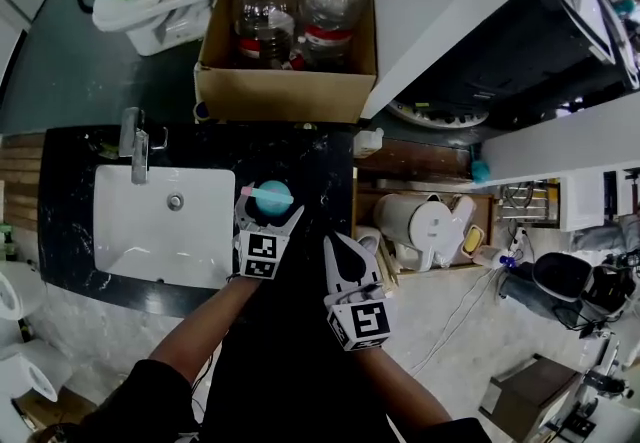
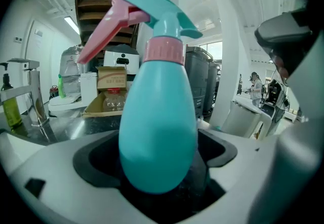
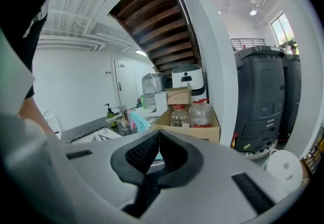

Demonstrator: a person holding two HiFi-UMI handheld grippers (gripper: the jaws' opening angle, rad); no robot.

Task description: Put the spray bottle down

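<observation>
A teal spray bottle [image 2: 158, 127] with a pink trigger and collar stands upright between the jaws of my left gripper [image 2: 159, 167], which is shut on its body. From the head view the spray bottle [image 1: 272, 196] and left gripper [image 1: 268, 219] are over the black counter [image 1: 320, 181], just right of the white sink [image 1: 120, 231]. I cannot tell whether the bottle's base touches the counter. My right gripper [image 1: 338, 243] is to the right, near the counter's edge, shut on nothing; its pads [image 3: 147, 149] meet in the right gripper view.
A chrome faucet [image 1: 135, 143] stands behind the sink. A cardboard box [image 1: 285, 91] with large plastic bottles sits at the back of the counter. Lower, to the right, a white kettle [image 1: 420, 226] rests on a shelf. Paper rolls [image 1: 15, 296] lie at far left.
</observation>
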